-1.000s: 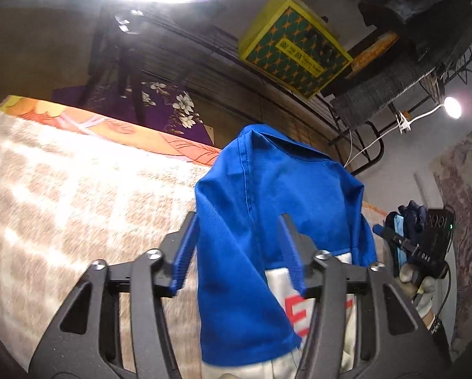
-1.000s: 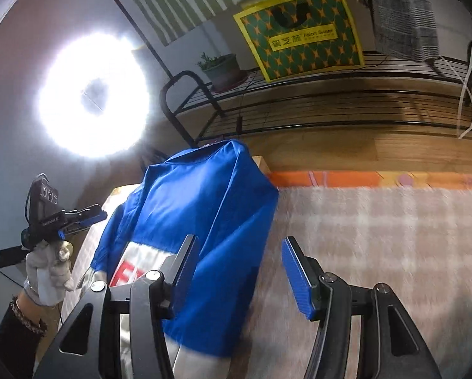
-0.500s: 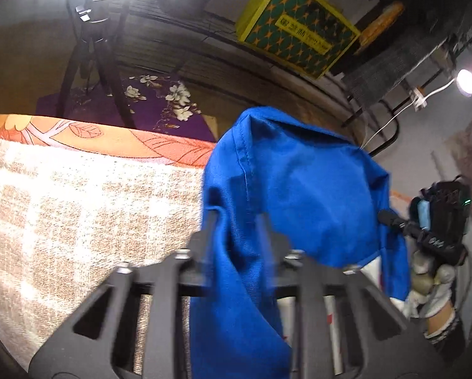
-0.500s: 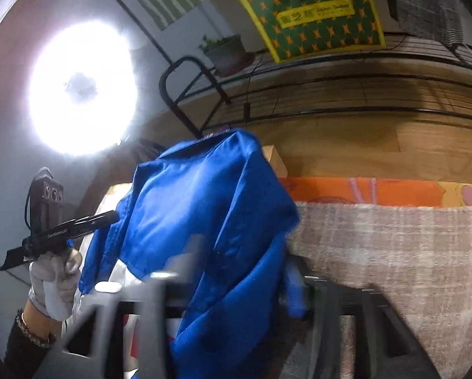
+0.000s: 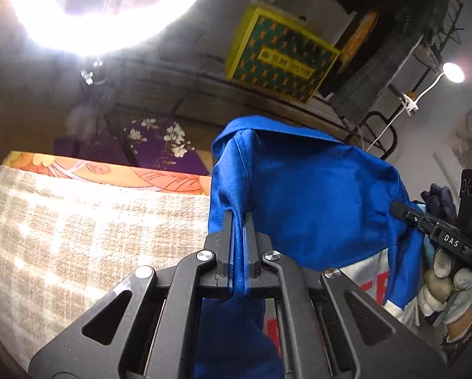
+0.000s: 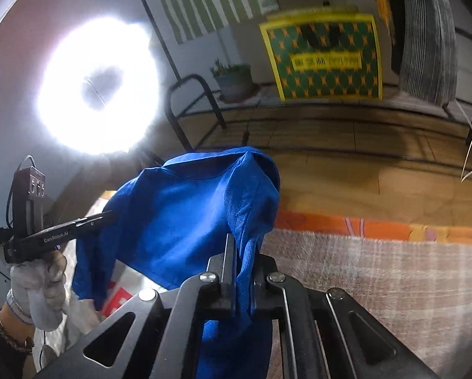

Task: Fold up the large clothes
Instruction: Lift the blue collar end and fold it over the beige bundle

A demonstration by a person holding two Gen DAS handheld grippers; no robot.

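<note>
A blue garment (image 5: 315,202) with a white and red printed part hangs lifted between both grippers, above a beige checked cloth (image 5: 78,230). My left gripper (image 5: 240,221) is shut on a fold along the garment's left edge. In the left wrist view the other gripper (image 5: 432,230) shows at the right, held by a gloved hand (image 5: 447,287). My right gripper (image 6: 242,246) is shut on the blue garment (image 6: 185,221) at its right edge. In the right wrist view the left gripper (image 6: 68,230) and its gloved hand (image 6: 37,287) show at the left.
An orange patterned cover (image 6: 362,227) borders the checked cloth (image 6: 378,271) at the far side. Beyond stands a black metal rack (image 6: 198,107) with a yellow-green bag (image 6: 324,57) and a potted plant (image 6: 232,79). A bright ring light (image 6: 100,88) glares at the left.
Both grippers went from open beside the garment's edges to shut on the blue fabric. Both then rose, lifting the garment off the cloth.
</note>
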